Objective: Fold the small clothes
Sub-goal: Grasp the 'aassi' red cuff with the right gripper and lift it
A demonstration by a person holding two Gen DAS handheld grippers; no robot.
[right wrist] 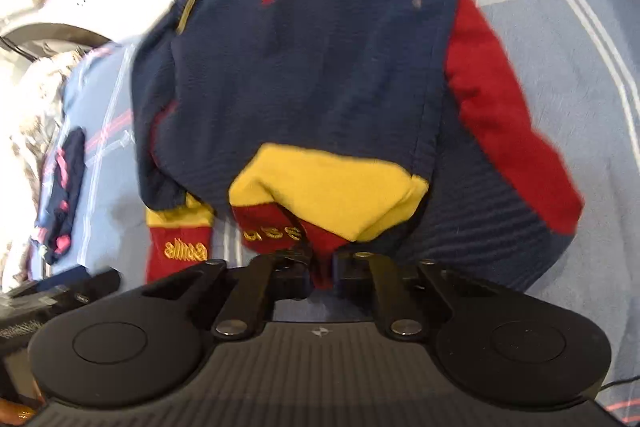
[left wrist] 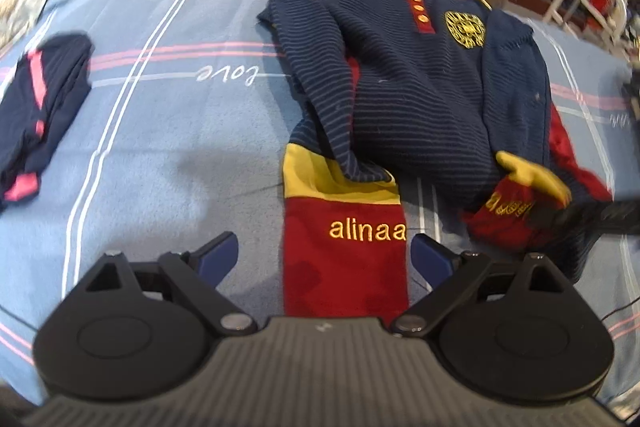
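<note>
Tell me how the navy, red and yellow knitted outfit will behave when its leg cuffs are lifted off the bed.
The knitted outfit will probably hang limp: it already lies rumpled, with a sleeve draped across it. The right gripper has shut on one red cuff, which bunches, so the cloth likely gives easily. The other cuff lies flat between the left gripper's open fingers and should slide little on the bedsheet.

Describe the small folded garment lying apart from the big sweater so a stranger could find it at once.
Start at the blue striped bedsheet and find the navy, red and yellow sweater spread across its middle. Look well to the sweater's left, near the sheet's edge: the small dark navy garment lies there alone. Its pink bands set it apart; the sweater has none.
</note>
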